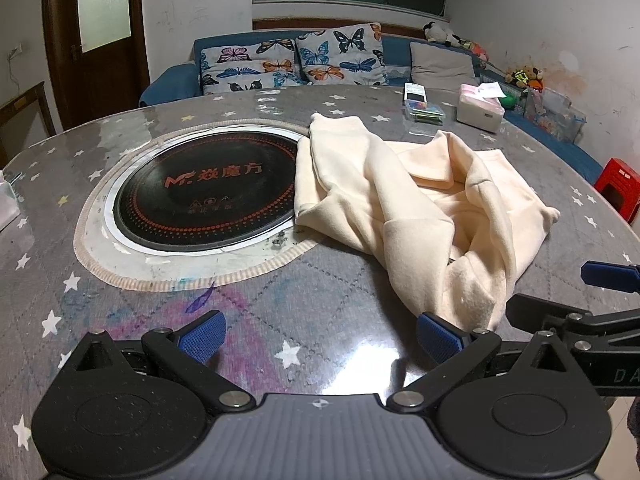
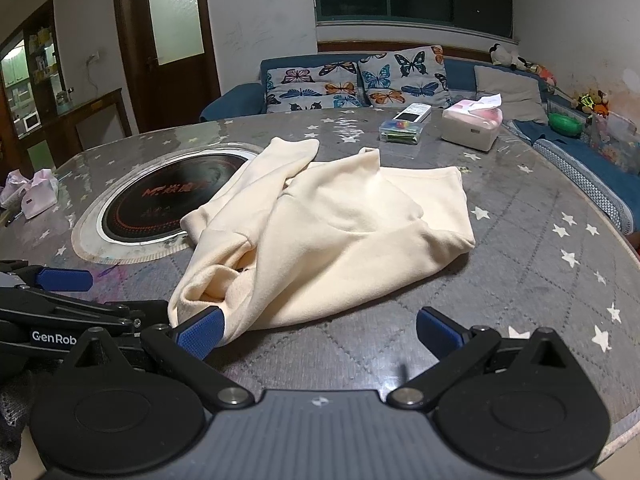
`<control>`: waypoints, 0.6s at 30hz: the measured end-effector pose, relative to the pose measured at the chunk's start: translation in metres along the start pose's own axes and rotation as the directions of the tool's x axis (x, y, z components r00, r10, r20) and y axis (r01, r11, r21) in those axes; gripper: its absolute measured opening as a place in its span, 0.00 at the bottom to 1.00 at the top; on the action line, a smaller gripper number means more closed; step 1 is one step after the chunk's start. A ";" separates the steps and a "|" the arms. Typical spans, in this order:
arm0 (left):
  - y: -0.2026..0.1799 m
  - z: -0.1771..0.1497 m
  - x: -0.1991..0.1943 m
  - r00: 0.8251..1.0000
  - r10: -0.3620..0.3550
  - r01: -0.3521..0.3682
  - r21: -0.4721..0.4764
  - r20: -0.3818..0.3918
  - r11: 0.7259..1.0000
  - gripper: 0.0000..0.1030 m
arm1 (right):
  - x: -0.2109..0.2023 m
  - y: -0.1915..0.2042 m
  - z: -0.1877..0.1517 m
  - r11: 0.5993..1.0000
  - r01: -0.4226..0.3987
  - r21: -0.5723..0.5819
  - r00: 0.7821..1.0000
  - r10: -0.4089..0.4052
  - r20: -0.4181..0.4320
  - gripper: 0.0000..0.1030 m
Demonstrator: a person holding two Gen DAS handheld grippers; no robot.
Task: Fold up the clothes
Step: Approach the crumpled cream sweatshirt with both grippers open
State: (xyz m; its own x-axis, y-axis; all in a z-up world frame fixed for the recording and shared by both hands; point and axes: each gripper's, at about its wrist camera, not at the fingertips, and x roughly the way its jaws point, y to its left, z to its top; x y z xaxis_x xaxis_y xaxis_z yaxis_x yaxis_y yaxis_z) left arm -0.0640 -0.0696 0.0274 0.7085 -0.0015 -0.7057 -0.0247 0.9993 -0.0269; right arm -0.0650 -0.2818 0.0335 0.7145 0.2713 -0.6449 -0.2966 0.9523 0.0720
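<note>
A cream long-sleeved garment [image 1: 420,196] lies crumpled on the round grey star-patterned table [image 1: 300,280]; it also shows in the right wrist view [image 2: 340,232]. My left gripper [image 1: 320,338] is open and empty, low over the table, with its right pad beside the garment's near corner. My right gripper [image 2: 318,332] is open and empty, its left pad touching the garment's near edge. The right gripper's fingers [image 1: 608,276] show at the right of the left wrist view; the left gripper's fingers [image 2: 64,280] show at the left of the right wrist view.
A black induction hob [image 1: 204,192] is set into the table, partly under the garment. A tissue box [image 2: 472,124], a small clear box [image 2: 400,130] and a remote [image 2: 414,112] lie at the far side. A tissue pack [image 2: 38,196] lies left. A sofa [image 2: 360,76] stands behind. A red stool [image 1: 620,188] stands at the right.
</note>
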 end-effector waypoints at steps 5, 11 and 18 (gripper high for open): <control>0.001 0.004 0.002 1.000 0.002 -0.002 -0.001 -0.003 1.000 1.00 | 0.004 -0.001 0.003 1.000 -0.009 -0.007 1.000 0.009 -0.004 1.00; 0.004 0.012 0.003 1.000 0.003 -0.003 -0.003 0.002 1.000 1.00 | 0.009 -0.002 0.010 0.999 -0.022 -0.026 1.000 0.022 -0.008 1.00; 0.009 0.029 0.007 1.000 0.017 -0.018 0.002 0.025 1.000 1.00 | 0.017 -0.006 0.022 0.998 -0.019 -0.064 1.000 0.019 0.000 1.00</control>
State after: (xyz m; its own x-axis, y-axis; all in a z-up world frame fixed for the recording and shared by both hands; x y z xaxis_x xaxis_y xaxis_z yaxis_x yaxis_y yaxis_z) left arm -0.0389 -0.0597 0.0430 0.7256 0.0169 -0.6879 -0.0356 0.9993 -0.0131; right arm -0.0366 -0.2799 0.0391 0.7085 0.2894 -0.6437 -0.3503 0.9360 0.0352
